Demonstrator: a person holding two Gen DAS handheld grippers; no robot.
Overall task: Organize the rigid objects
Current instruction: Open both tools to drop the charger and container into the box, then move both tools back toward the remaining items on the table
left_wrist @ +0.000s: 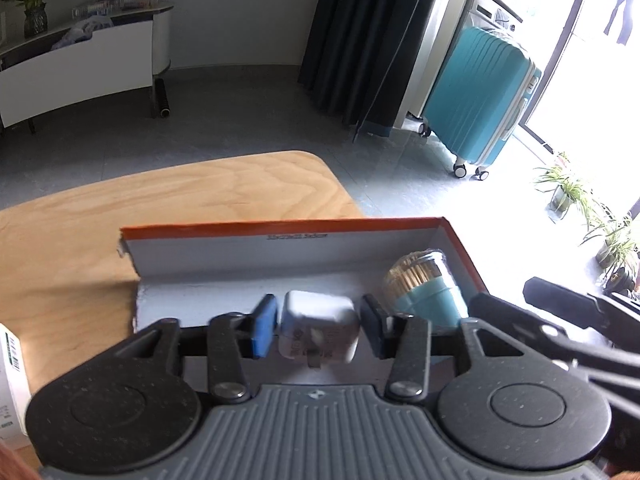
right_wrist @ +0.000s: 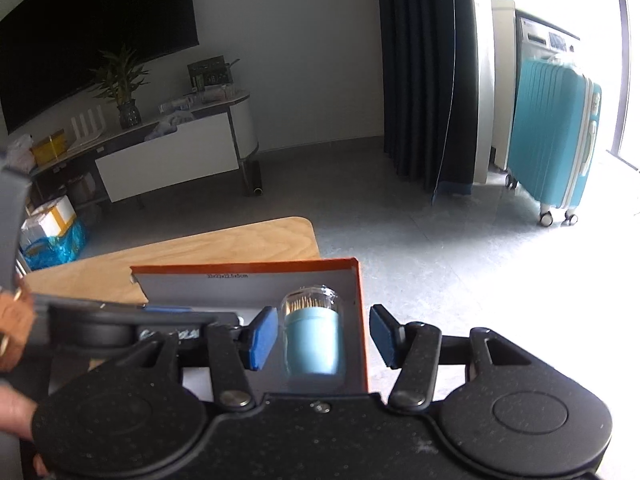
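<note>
An orange-rimmed cardboard box [left_wrist: 280, 226] with a grey inside stands on the wooden table [left_wrist: 160, 200]. In the left wrist view a white plug adapter [left_wrist: 318, 330] sits between the open pads of my left gripper [left_wrist: 320, 330], with small gaps on both sides, over the box floor. A blue toothpick holder with a clear lid [left_wrist: 424, 284] lies at the box's right end. In the right wrist view my right gripper [right_wrist: 324, 336] is open above that toothpick holder [right_wrist: 314, 340], with its right pad outside the box wall [right_wrist: 360, 304].
A white carton [left_wrist: 10, 376] stands at the table's left front. My left gripper's body [right_wrist: 100, 328] crosses the left of the right wrist view. Beyond the table are grey floor, a teal suitcase [left_wrist: 484, 92], dark curtains [left_wrist: 360, 40], a low white cabinet [left_wrist: 80, 64] and potted plants [left_wrist: 592, 220].
</note>
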